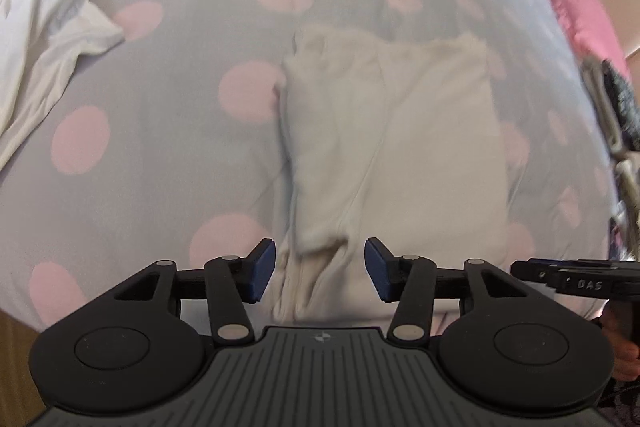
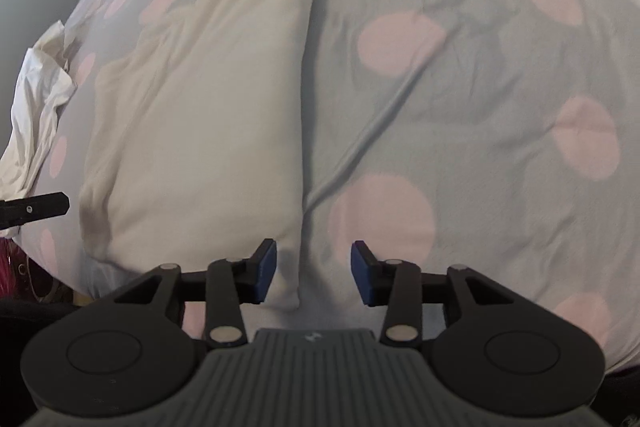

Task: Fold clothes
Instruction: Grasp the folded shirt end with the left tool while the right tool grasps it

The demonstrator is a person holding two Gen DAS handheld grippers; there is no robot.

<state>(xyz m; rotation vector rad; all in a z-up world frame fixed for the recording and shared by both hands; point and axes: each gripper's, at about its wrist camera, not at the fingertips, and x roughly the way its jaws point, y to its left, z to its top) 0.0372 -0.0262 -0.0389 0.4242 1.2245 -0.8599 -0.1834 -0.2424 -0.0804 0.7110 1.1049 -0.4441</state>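
Cream garment (image 1: 392, 131) lies lengthwise ahead of both wide-open grippers, left gripper (image 1: 320, 269) over its near end, right gripper (image 2: 313, 273) beside its right edge

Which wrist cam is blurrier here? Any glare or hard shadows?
Left wrist view: cream folded garment and dotted sheet smeared, likely motion blur. Right wrist view: sharper, sheet creases legible, soft shadow along the garment's right edge. Both: strong fisheye bulge, no glare.
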